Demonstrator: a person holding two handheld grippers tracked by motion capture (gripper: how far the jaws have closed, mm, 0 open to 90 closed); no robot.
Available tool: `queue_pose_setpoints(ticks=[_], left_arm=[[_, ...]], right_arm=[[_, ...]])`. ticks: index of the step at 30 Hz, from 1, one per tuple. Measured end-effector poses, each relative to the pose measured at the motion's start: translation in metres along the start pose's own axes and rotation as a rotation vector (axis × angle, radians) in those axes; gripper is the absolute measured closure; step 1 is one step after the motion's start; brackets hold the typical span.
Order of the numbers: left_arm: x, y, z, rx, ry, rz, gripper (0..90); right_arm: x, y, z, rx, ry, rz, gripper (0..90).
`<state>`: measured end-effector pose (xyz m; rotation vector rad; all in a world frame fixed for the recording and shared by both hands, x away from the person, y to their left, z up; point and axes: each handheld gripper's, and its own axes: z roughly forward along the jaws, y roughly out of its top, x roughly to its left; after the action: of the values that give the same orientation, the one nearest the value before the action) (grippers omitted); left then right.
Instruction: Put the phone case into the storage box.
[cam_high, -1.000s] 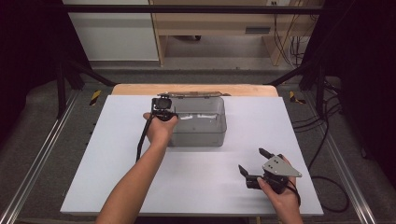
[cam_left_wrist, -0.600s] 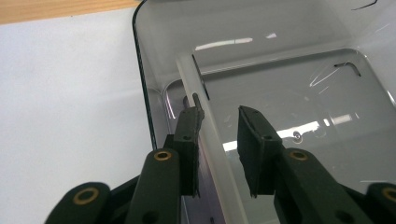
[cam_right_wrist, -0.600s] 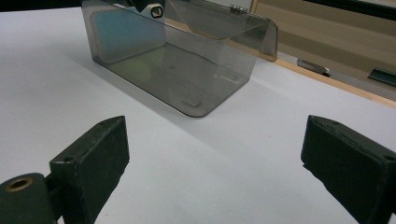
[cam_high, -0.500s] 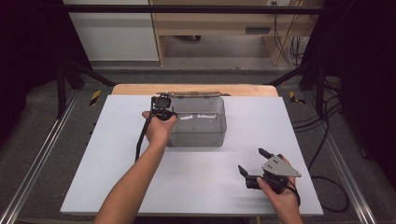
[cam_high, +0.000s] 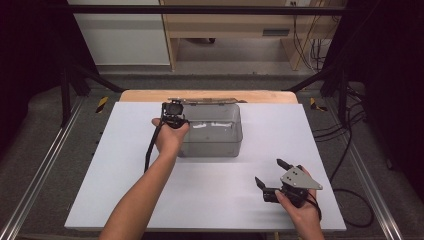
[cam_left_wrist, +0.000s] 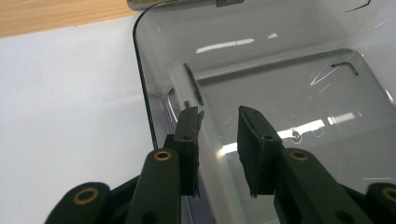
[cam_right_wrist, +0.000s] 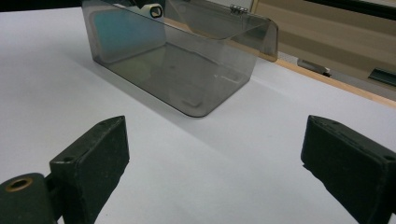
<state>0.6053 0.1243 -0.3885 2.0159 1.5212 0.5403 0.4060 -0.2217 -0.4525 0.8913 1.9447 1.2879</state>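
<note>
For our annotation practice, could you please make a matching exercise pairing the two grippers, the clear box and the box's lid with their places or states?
Things:
1. left gripper
2. right gripper
3. clear box
4. lid

States:
A. swung open at the far rim
B. jaws astride the box's left wall
C. jaws wide apart over bare white table, nothing between them
D. stands on the white table, nothing inside

Pairs: 1-B, 2-C, 3-D, 4-A
</note>
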Motion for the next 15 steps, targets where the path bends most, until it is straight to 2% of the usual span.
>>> queue_pose_setpoints(ticks=[15], left_arm=[[-0.0052,0.0048,-0.0096,-0.025,-0.019,0.031,68.8]], right_arm=[[0.0007,0.0002,0.0005,-0.001,0.002,0.003,8.0]])
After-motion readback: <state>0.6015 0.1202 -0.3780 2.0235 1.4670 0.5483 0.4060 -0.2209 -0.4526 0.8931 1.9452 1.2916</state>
